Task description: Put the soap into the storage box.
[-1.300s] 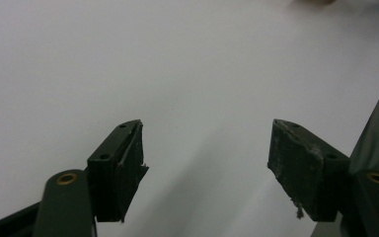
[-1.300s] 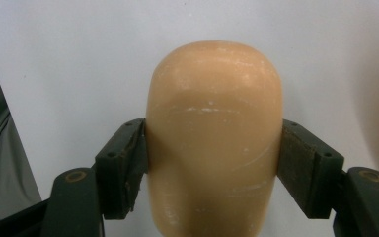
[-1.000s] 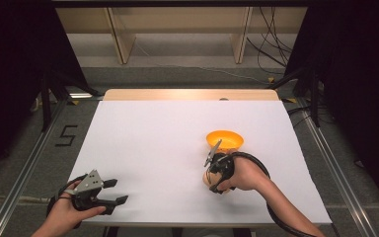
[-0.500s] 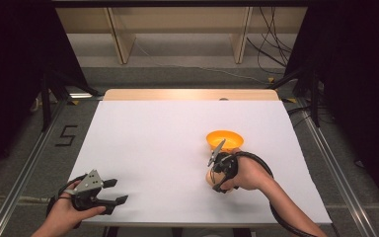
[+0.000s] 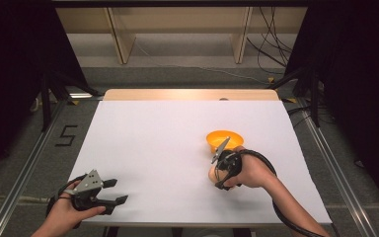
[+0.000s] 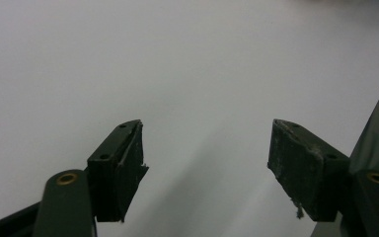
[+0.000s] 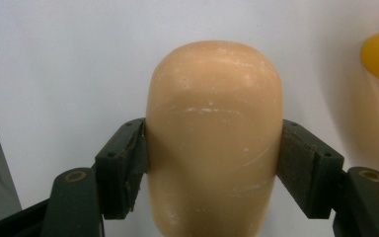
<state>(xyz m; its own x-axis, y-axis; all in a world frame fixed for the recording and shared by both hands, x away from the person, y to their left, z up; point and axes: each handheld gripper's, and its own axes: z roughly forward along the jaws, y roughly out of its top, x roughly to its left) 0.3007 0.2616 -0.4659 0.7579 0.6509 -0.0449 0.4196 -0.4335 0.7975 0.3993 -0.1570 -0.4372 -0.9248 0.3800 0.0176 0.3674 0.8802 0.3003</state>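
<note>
A tan rounded object (image 7: 214,138) is pinched on both sides between the fingers of the right gripper (image 7: 214,168), low over the white desk (image 5: 168,148) right of centre. An orange bowl (image 5: 223,140) stands just beyond it on the desk. The left gripper (image 5: 113,191) is held at the desk's near left corner, well apart, its fingers (image 6: 121,165) spread with nothing between them.

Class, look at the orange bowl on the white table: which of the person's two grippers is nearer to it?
Right. The right gripper sits just in front of the orange bowl, clamped on a tan rounded object. The left gripper is open at the table's near left corner, far from the bowl.
</note>
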